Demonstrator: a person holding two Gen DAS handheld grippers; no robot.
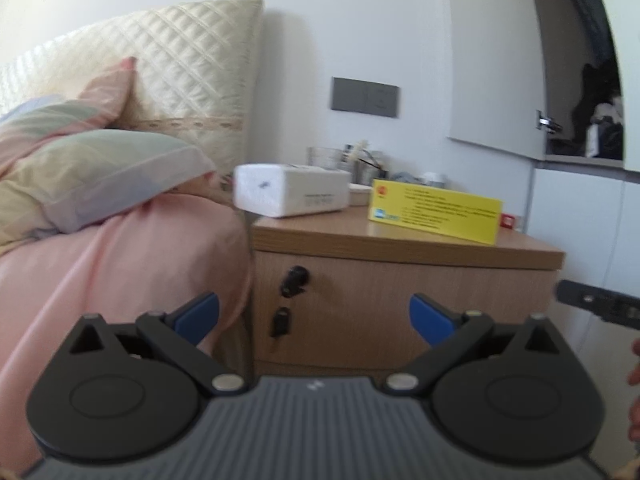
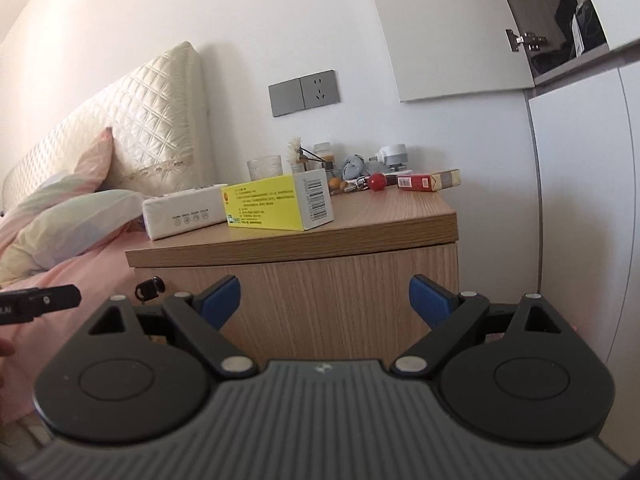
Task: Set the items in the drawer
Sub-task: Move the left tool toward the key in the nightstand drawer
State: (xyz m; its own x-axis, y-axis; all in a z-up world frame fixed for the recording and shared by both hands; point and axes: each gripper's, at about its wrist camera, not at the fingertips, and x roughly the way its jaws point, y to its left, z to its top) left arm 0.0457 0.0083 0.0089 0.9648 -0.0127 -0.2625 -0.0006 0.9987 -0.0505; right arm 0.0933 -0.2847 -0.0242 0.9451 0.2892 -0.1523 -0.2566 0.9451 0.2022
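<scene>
A wooden nightstand (image 1: 400,240) (image 2: 320,240) stands beside the bed, its drawer front (image 1: 380,304) (image 2: 340,292) shut, with a key in its lock (image 1: 294,280) (image 2: 149,289). On top lie a yellow box (image 1: 434,210) (image 2: 264,204), a white tissue pack (image 1: 288,194) (image 2: 182,214), a red cigarette pack (image 2: 428,181) and a red ball (image 2: 376,182). My left gripper (image 1: 314,316) is open and empty in front of the drawer. My right gripper (image 2: 324,298) is open and empty, also facing the drawer front.
A bed with pink sheet (image 1: 120,264) and pillows (image 1: 100,176) lies left of the nightstand. A glass (image 2: 265,168), small bottles and a plug adapter (image 2: 394,156) stand at the back of the nightstand. A white wardrobe (image 2: 580,200) is at the right, its upper door (image 2: 460,40) ajar.
</scene>
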